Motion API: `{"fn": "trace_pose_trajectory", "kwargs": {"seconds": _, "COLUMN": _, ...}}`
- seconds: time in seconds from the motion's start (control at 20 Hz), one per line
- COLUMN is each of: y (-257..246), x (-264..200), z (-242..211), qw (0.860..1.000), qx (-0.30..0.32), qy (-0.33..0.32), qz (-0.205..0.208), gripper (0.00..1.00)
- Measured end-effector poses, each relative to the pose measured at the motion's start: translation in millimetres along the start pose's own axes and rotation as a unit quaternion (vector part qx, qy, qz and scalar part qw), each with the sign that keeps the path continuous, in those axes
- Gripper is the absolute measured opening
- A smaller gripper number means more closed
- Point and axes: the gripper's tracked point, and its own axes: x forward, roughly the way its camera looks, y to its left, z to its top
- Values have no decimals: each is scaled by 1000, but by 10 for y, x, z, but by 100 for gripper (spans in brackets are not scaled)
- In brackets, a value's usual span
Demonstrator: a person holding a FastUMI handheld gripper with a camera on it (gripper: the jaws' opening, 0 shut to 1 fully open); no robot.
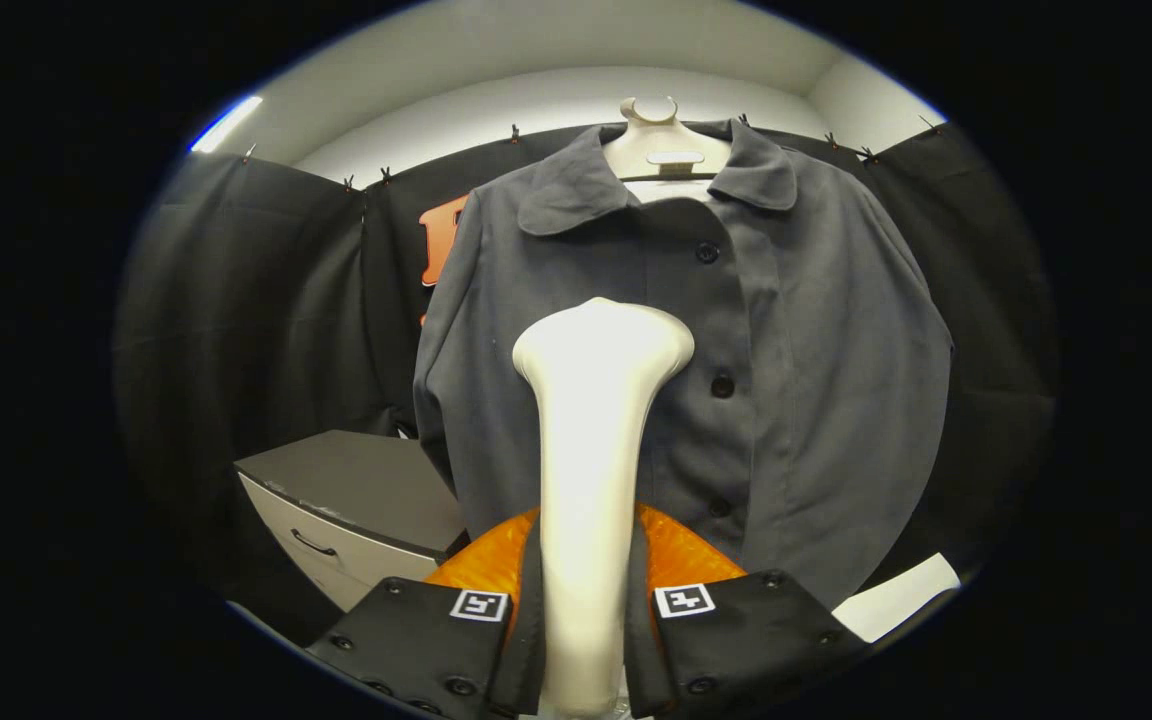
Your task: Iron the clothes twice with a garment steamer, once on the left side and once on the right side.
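Note:
A dark grey buttoned jacket (pixel 796 360) hangs on a pale hanger (pixel 661 145) in front of the booth's black wall. My gripper (pixel 584 585) is shut on the white garment steamer (pixel 596 440), with both fingers pressed to its handle. The steamer stands upright between the fingers. Its wide head (pixel 604 340) rises beyond them, over the jacket's left half, just left of the button row. I cannot tell whether the head touches the cloth.
A grey cabinet (pixel 351 500) with a drawer handle stands low, left of the jacket's hem. A white flat object (pixel 896 598) lies low to the right of my fingers. Black cloth walls close in on both sides.

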Motion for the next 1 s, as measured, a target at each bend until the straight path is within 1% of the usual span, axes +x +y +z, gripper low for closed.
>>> {"fn": "trace_pose_trajectory", "kwargs": {"seconds": 0.4, "y": -13, "x": -57, "z": -454, "qw": 999, "qx": 6, "qy": 36, "qz": -3, "gripper": 40}}
{"fn": "trace_pose_trajectory", "kwargs": {"seconds": 0.8, "y": -73, "x": -76, "z": -1034, "qw": 997, "qx": 8, "qy": 79, "qz": -12, "gripper": 40}}
{"fn": "trace_pose_trajectory", "kwargs": {"seconds": 1.0, "y": -85, "x": -83, "z": -1221, "qw": 996, "qx": 9, "qy": 91, "qz": -14, "gripper": 40}}
